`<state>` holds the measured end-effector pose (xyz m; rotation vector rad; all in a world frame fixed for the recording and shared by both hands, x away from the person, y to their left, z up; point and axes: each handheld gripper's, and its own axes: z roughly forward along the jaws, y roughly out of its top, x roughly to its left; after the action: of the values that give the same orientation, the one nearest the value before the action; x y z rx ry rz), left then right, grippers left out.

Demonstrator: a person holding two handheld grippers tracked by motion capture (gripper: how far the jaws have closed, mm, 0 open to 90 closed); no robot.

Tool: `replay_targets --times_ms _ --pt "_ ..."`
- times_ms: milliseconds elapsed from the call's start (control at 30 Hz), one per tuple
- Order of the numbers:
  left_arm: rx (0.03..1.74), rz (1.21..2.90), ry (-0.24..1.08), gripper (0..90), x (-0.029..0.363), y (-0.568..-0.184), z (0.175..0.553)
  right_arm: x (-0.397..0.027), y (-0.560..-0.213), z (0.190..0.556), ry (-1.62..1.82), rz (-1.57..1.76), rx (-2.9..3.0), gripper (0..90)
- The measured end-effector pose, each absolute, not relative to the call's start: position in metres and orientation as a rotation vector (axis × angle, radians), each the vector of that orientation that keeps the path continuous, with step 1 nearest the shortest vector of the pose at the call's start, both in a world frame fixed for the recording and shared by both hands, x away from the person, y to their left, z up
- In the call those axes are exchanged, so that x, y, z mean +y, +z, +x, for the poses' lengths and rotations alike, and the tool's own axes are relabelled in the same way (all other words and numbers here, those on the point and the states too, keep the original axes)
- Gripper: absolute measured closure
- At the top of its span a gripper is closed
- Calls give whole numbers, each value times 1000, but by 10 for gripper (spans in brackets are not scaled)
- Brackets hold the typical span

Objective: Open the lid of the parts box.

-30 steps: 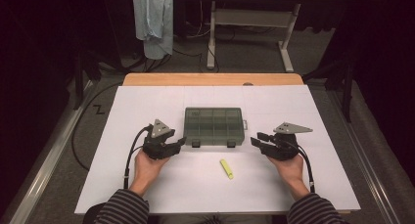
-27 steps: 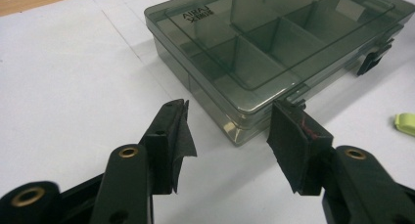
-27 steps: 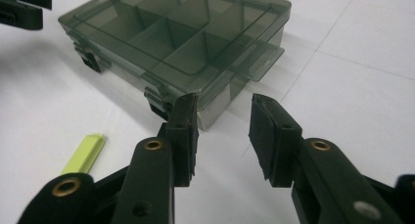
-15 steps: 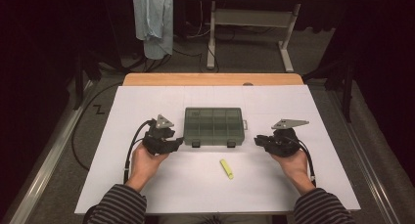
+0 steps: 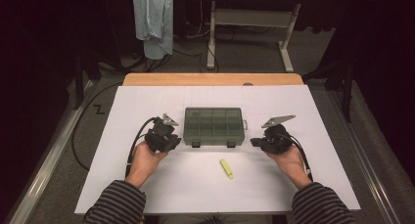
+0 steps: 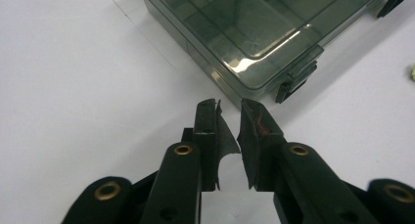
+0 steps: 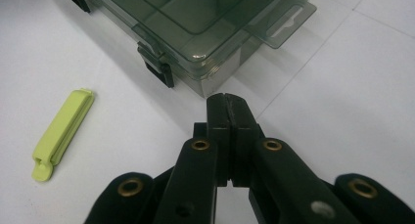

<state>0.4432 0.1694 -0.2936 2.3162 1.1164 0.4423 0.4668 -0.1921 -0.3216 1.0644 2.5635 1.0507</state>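
Both tongs have just been closing with nothing between them; the left tongs (image 6: 229, 111) sit shut bar a thin gap, the right tongs (image 7: 227, 104) fully shut; the grey compartment box (image 5: 213, 126) lies on the white surface (image 5: 303, 116) between them, near each; a yellow-green clip (image 5: 226, 168) lies just before it.

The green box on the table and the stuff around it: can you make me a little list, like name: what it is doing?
box: dark green see-through compartment box, lid down, both front latches closed, lying flat on the white table cover
yellow clip: small yellow-green clip lying on the cover in front of the box, apart from it
left gripper: just closed, nothing between the jaws, by the box's left front corner
right gripper: just closed, holding nothing, by the box's right front corner
cloth: pale blue cloth hanging behind the table
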Motion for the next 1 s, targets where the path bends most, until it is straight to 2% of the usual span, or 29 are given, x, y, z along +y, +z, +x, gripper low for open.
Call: replay_targets --times_ms 367,1000 --pt "1113 2377 418 803 161 -299 450 -181 -323 470 1004 1036 2602 900" --pt "1103 2371 403 816 160 -299 451 -171 -323 470 1014 1024 2598 900"
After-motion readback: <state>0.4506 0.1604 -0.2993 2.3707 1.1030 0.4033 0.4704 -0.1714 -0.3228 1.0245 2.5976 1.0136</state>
